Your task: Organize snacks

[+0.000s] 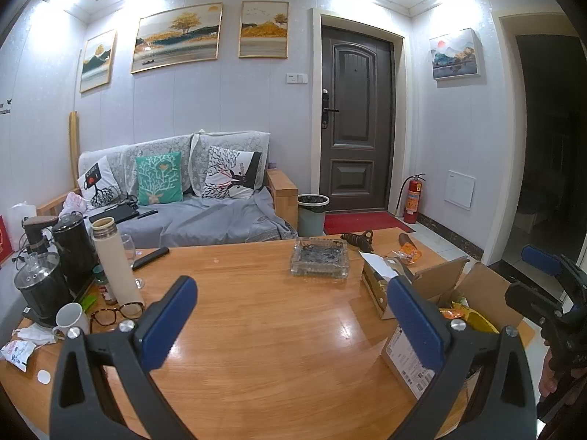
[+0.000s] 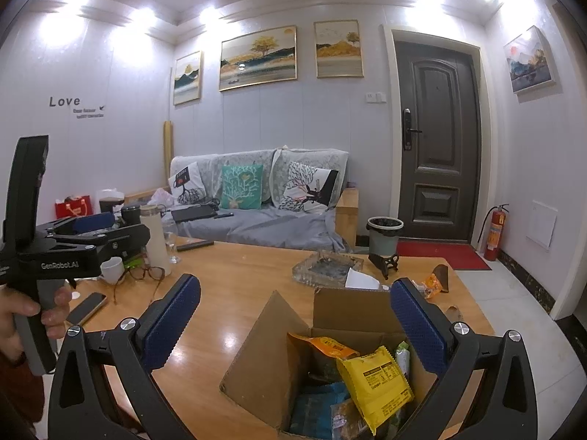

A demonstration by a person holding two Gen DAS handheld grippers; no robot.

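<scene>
Directly beneath the right gripper (image 2: 295, 324), whose blue pads stand wide apart and hold nothing, sits the open cardboard box (image 2: 256, 352) of snacks at six o'clock. A yellow packet (image 2: 378, 381) lies uppermost, with an orange packet (image 2: 323, 346) behind it and blue wrappers below. Judgement: the task appears to be at the picking stage; the next move calls for a descent into the box and a closure on one packet, most likely the yellow.

Left gripper (image 1: 293, 324) is likewise spread and empty, above bare wooden table (image 1: 256, 311), with the box at its three o'clock.

Further out, at twelve o'clock, stands a glass ashtray (image 2: 326, 267); one loose orange snack (image 2: 431, 286) lies at one o'clock.

Only the right view shows the box contents plainly. Only the left view shows the kettles (image 1: 55, 267) and white mug (image 1: 69, 319) at nine o'clock.
</scene>
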